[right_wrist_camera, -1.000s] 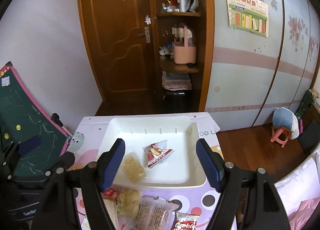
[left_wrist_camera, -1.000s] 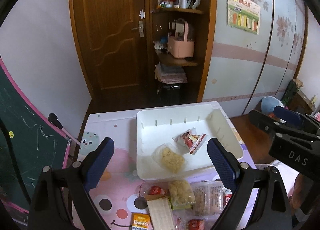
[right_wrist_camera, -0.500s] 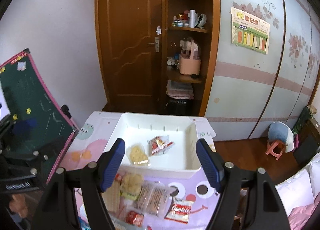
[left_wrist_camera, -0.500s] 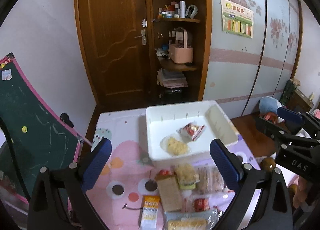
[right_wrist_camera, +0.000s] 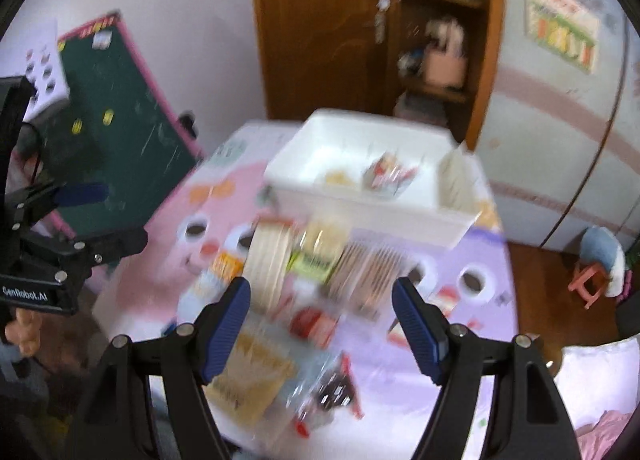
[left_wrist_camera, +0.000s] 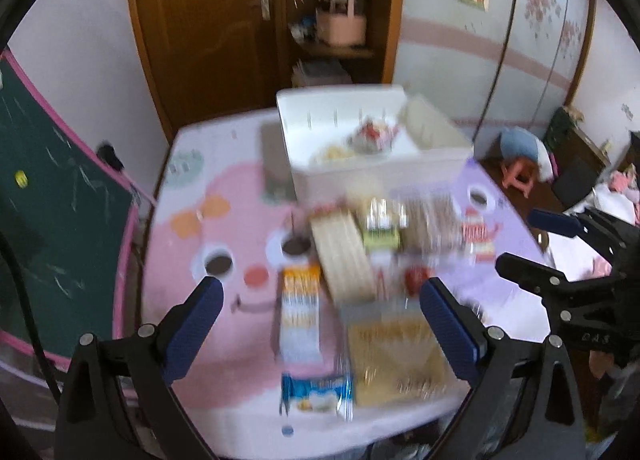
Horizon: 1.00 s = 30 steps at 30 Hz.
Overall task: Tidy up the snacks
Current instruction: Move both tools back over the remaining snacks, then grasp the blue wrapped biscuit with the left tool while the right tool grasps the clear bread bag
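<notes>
Both shots are pretty smeared, so most wrappers can't be read. The left hand-held gripper point(left_wrist_camera: 316, 314) is spread wide with nothing in it, having just been opening; the right hand-held gripper point(right_wrist_camera: 322, 318) is spread and empty too. The white bin point(left_wrist_camera: 384, 164) sits at the desk's point(left_wrist_camera: 208, 220) far end with two packets inside, and the loose snacks point(left_wrist_camera: 340, 260) lie in front of it. Only the left view shows a blue-white packet point(left_wrist_camera: 316, 392) at the desk's near edge; only the right view shows a dark triangular packet point(right_wrist_camera: 336, 390).

1 white bin point(left_wrist_camera: 384, 170) w/ 2 snack pkts point(left_wrist_camera: 372, 136), approx 9 pkts point(left_wrist_camera: 340, 260) on table, 2 tools point(left_wrist_camera: 316, 312).
</notes>
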Tool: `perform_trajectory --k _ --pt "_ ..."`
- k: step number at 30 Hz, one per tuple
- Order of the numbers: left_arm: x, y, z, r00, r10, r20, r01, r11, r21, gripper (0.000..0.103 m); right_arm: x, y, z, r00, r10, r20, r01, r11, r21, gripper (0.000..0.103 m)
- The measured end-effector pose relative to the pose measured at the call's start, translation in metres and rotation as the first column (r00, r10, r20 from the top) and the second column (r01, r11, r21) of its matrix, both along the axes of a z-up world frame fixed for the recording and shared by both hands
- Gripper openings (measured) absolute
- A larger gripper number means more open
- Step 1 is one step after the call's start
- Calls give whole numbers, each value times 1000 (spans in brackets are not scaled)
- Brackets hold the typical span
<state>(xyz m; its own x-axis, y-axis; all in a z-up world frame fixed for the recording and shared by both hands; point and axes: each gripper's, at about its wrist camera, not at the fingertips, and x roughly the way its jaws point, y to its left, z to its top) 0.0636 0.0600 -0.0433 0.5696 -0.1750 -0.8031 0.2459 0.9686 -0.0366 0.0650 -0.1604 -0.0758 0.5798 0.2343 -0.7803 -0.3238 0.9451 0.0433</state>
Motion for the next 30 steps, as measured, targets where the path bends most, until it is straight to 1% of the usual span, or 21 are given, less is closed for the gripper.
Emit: perform_trajectory --k 2,4,5,8,10,12,14,17,20,23,26,29,30 --pt "-7 5 -21 999 8 -43 -9 1000 -4 98 -2 5 -25 997 38 -63 -39 999 -10 74" --pt "-12 10 -47 994 22 -108 -24 1000 -16 98 -3 9 -44 992 68 -110 -71 997 -22 74" --pt "-14 14 -63 988 35 -149 -39 999 -18 98 -3 10 -53 988 77 -133 -81 996 -26 74" --pt "-16 19 -94 974 67 -218 -72 997 -14 98 3 8 -77 977 84 -194 -87 996 -10 74" --pt "-18 23 -107 965 80 -250 -89 996 -23 98 11 3 -88 970 74 -230 -72 997 16 74" --pt "-19 25 -119 955 85 -285 -100 994 -38 98 20 -4 -102 957 75 -282 -58 996 67 74" --pt "-19 25 -125 950 81 -300 -97 995 -40 98 26 -7 -115 940 89 -331 -55 992 110 74" --pt "-17 22 -131 946 69 -317 -84 996 -33 98 32 -8 -130 922 105 -372 -62 990 127 74" --pt "-13 20 -137 940 71 -333 -86 996 -30 98 37 -7 -133 919 137 -371 -78 983 169 74" --pt "-10 20 -143 933 69 -353 -88 995 -40 97 40 -5 -135 915 163 -369 -97 977 189 74" --pt "-8 20 -150 923 59 -380 -85 995 -51 92 42 -4 -136 913 200 -357 -133 970 203 74" --pt "-7 22 -155 913 45 -405 -94 990 -103 85 44 1 -137 909 224 -351 -158 966 206 74" --pt "-6 23 -155 914 48 -403 -99 989 -107 83 45 2 -138 908 231 -351 -165 964 208 74"
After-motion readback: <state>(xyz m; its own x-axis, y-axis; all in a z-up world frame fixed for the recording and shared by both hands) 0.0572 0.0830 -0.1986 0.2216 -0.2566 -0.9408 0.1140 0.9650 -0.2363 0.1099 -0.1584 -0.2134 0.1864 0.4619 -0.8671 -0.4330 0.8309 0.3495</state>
